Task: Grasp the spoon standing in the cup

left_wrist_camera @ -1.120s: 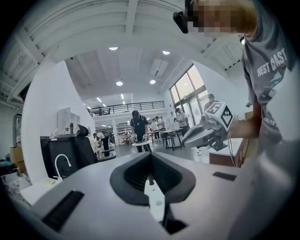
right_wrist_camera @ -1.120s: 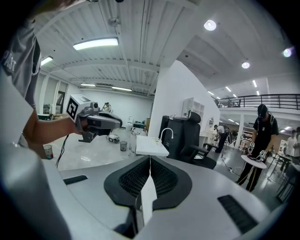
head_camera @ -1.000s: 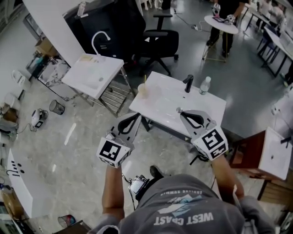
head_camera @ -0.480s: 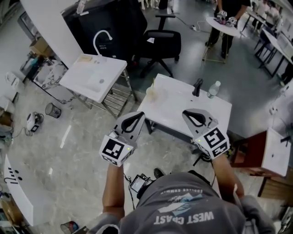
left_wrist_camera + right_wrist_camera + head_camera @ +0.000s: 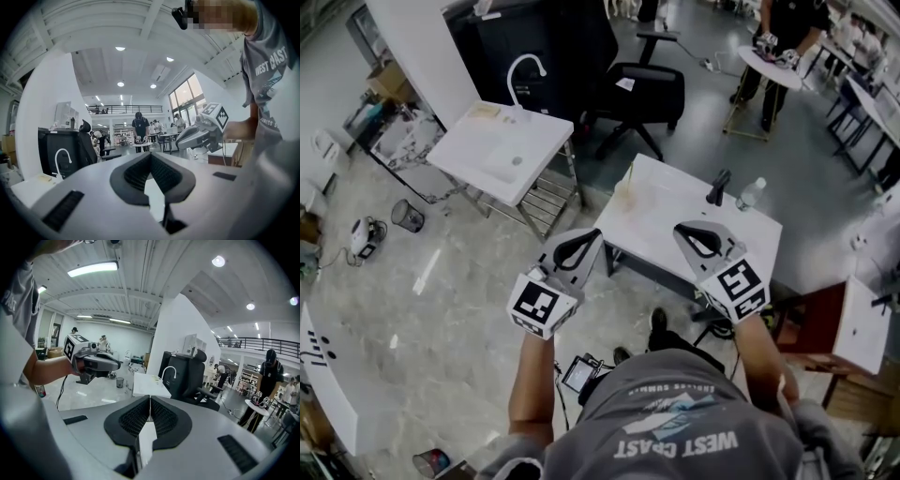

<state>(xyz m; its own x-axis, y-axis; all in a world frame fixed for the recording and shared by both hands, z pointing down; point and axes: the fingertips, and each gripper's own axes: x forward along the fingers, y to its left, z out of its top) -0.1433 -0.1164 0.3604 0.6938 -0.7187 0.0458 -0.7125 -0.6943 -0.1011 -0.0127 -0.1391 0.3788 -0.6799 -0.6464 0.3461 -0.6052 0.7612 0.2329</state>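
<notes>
Spoon (image 5: 630,174) in cup (image 5: 624,194) has shifted right in view.

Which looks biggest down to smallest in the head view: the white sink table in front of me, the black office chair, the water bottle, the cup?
1. white sink table
2. black office chair
3. water bottle and cup: both tiny and about alike, so I won't rank them.

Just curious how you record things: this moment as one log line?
left claw: shut, empty | right claw: shut, empty | spoon: in cup on table, not yet grasped
</notes>
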